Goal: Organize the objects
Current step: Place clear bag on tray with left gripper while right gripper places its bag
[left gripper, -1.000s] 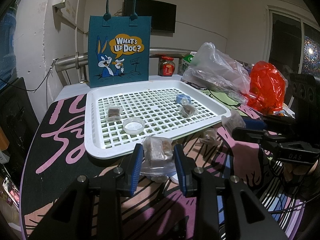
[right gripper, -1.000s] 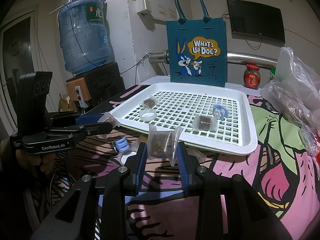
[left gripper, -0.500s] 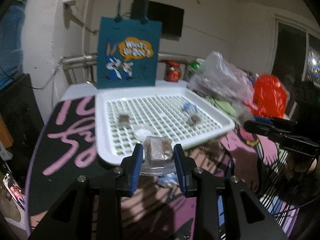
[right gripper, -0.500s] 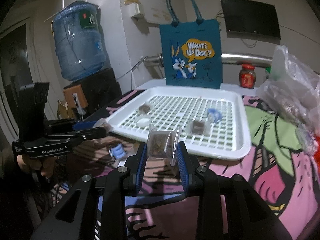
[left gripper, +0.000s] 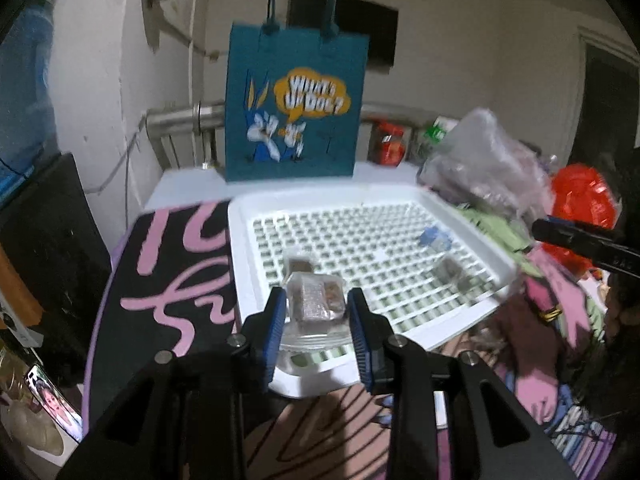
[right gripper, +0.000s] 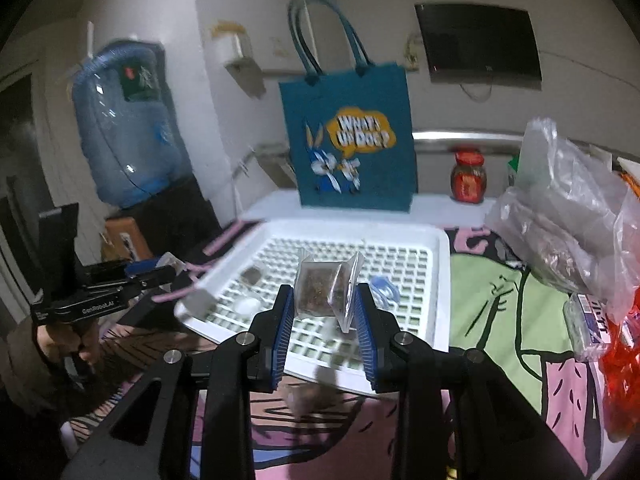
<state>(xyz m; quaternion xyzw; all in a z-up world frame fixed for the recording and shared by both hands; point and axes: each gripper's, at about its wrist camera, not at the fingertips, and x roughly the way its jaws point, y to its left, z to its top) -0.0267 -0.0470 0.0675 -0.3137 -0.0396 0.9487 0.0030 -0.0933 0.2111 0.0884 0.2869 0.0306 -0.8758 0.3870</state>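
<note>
Each gripper, left (left gripper: 316, 312) and right (right gripper: 325, 312), clamps a packet (left gripper: 316, 300) (right gripper: 326, 292); tray (left gripper: 240, 264) ahead holds several; these two remain.

1. The left wrist view looks forward and downward along its jaws, close over the near left corner of the white tray (left gripper: 240, 248)
2. The right wrist view looks likewise along its jaws, close over the tray's (right gripper: 440, 280) near edge, from further right
3. Both face the back wall and share the tray, the blue tote bag (left gripper: 296, 104) (right gripper: 352, 140), the red jar (left gripper: 388, 140) (right gripper: 468, 176) and the patterned desk (left gripper: 168, 264) (right gripper: 512, 312)
</note>
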